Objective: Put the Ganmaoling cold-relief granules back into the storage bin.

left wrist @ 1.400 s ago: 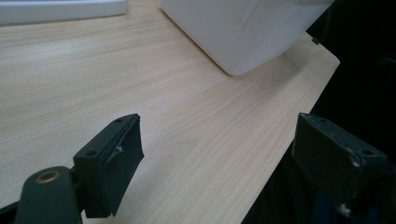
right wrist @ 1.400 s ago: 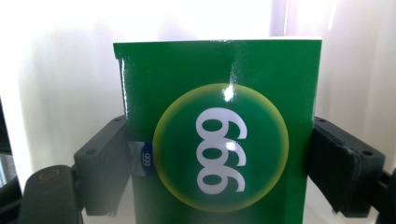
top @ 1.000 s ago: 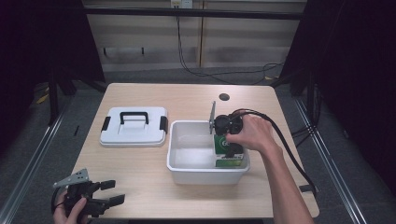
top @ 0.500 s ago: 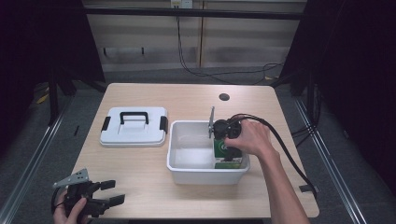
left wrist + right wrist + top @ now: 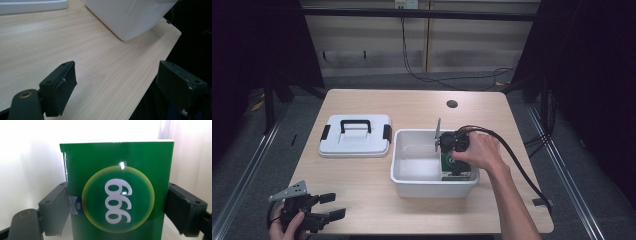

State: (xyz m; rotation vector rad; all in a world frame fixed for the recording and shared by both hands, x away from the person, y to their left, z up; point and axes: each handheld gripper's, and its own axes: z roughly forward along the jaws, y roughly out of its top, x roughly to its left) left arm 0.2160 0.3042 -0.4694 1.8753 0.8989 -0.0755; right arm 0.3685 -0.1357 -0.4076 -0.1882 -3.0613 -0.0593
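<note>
High view: fixed overhead, facing forward and down over the whole counter (image 5: 412,107), from a distance. Left gripper view: low at the counter's near edge, looking across the wood to the white bin (image 5: 130,15), shared with the high view. Right gripper view: inside that bin, pressed close against a green box (image 5: 117,192).

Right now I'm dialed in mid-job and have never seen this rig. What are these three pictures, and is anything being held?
There is no robot: a person holds a two-fingered tool in each hand. The high view looks down on a wooden table; the other two cameras ride on the tools. On the table sit a white bin and, beside it, its white lid with a black handle. The right gripper reaches into the bin, its fingers pressed on both sides of a green box marked 999. The left gripper hangs open at the table's near edge, holding nothing.
</note>
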